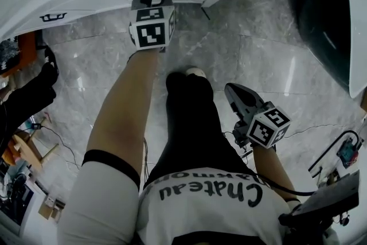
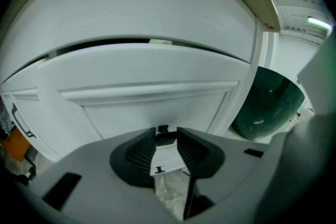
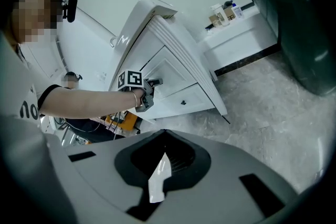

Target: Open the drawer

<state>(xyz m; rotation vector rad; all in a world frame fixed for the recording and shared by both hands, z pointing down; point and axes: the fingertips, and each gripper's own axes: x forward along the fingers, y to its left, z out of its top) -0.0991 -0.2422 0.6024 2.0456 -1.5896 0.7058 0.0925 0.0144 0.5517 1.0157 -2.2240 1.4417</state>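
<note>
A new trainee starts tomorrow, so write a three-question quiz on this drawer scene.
1. True or false: the left gripper has the small dark drawer handle between its jaws.
2. The right gripper is: A) holding a cloth; B) empty, jaws together, above the grey marble floor; C) gripping a handle.
3. Fill in: the big rounded tub beside the white panelled cabinet is dark ____.
Key: 1 true; 2 B; 3 green.

Likely a home bathroom: white drawer cabinet (image 3: 168, 63), grey marble floor tiles (image 1: 246, 54), toiletry bottles (image 3: 223, 13) on a white ledge (image 3: 239, 34).
</note>
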